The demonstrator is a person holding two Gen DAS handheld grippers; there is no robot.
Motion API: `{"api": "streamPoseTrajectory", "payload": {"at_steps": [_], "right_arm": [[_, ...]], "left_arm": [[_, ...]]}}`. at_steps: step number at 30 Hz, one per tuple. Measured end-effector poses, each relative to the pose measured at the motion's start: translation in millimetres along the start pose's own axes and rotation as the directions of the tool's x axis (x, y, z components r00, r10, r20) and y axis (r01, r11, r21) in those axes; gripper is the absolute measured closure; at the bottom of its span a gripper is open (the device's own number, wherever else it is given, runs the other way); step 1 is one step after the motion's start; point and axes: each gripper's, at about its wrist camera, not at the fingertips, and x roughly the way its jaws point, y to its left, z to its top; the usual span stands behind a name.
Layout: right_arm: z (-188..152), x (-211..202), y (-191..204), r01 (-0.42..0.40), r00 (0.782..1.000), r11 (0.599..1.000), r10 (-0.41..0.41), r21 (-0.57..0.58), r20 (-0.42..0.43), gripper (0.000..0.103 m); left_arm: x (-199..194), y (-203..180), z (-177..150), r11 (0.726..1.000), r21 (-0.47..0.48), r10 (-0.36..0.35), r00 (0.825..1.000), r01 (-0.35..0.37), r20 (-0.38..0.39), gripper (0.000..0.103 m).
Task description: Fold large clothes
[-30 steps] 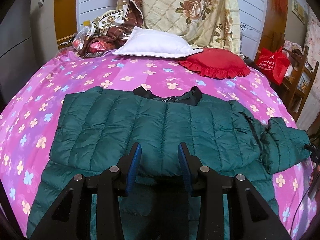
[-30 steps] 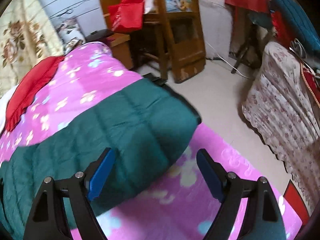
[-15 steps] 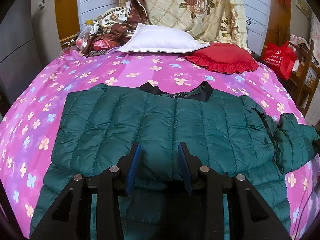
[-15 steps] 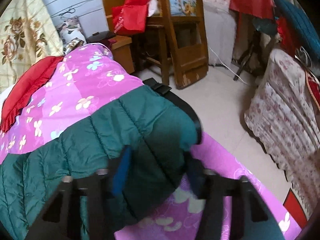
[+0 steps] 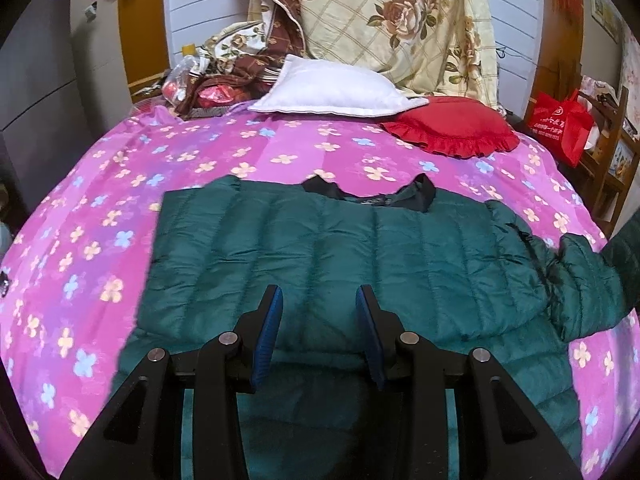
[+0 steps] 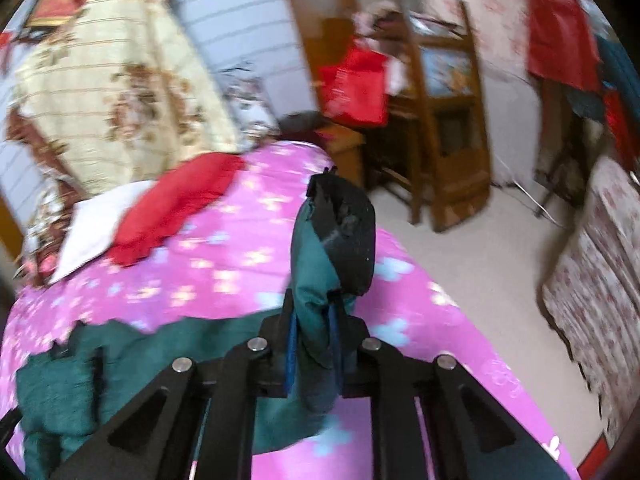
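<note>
**Right sleeve pinched and lifted for the fold**

I have the green puffer jacket [image 5: 360,264] spread flat across the near half of the bed [image 5: 280,152], collar toward the pillows, hem at the near edge. My right gripper [image 6: 314,344] has just been closing, and its jaws now squeeze the sleeve [image 6: 320,280] near the black cuff [image 6: 348,232], which stands up off the cover by the bed's right edge. My left gripper [image 5: 318,320] hangs over the jacket's lower middle with its jaws partly apart; I cannot tell whether the pads press the fabric. I judge this as 1 sleeve fold under way. Next I'd carry the sleeve inward across the back panel, keeping the body flat so the slippery quilting doesn't drag.
</note>
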Motion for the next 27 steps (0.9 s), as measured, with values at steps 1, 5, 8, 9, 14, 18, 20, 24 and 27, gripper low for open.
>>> {"api": "streamPoseTrajectory", "payload": {"at_steps": [1, 5, 8, 9, 14, 18, 20, 24, 27], "right_arm": [[0.9, -3.8, 9.7, -0.022, 1.000, 1.000, 0.022, -0.015, 0.002, 0.090], [2.6, -19.4, 73.2, -0.148, 0.989, 0.984, 0.148, -0.101, -0.005, 0.091], [-4.3, -25.3, 120.3, -0.229, 0.973, 0.960, 0.227, -0.158, -0.033, 0.091], [-7.4, -26.0, 138.4, -0.252, 0.968, 0.950, 0.248, -0.182, -0.046, 0.091], [-31.9, -23.5, 228.4, -0.361, 0.932, 0.891, 0.338, -0.275, -0.128, 0.091], [-62.3, -15.5, 288.3, -0.430, 0.902, 0.845, 0.382, -0.319, -0.204, 0.091], [-79.1, -8.6, 315.7, -0.458, 0.886, 0.823, 0.394, -0.335, -0.243, 0.091], [-117.6, 9.0, 360.1, -0.511, 0.851, 0.788, 0.409, -0.343, -0.330, 0.091], [-143.7, 23.7, 383.9, -0.541, 0.825, 0.771, 0.408, -0.337, -0.391, 0.091]], "left_arm": [[-1.3, 4.2, -0.3, 1.000, -0.003, 0.006, 1.000, -0.006, 0.001, 0.084], [-4.7, 24.9, -0.6, 0.999, -0.052, 0.008, 1.000, -0.008, -0.001, 0.084], [-6.6, 40.4, 0.2, 0.996, -0.087, 0.008, 1.000, -0.008, 0.000, 0.084], [-7.0, 42.8, 0.3, 0.996, -0.090, 0.008, 1.000, -0.008, -0.001, 0.084], [-10.0, 62.2, -1.3, 0.994, -0.103, 0.020, 1.000, -0.019, 0.006, 0.083], [-2.9, 76.3, -3.8, 0.991, -0.133, 0.011, 1.000, -0.013, -0.011, 0.084], [0.2, 80.2, -4.8, 0.990, -0.139, 0.010, 1.000, -0.012, -0.017, 0.083], [4.7, 89.3, -8.7, 0.988, -0.156, 0.003, 1.000, -0.005, -0.015, 0.084], [9.7, 96.2, -11.7, 0.985, -0.172, -0.004, 1.000, 0.000, -0.023, 0.084]]}}
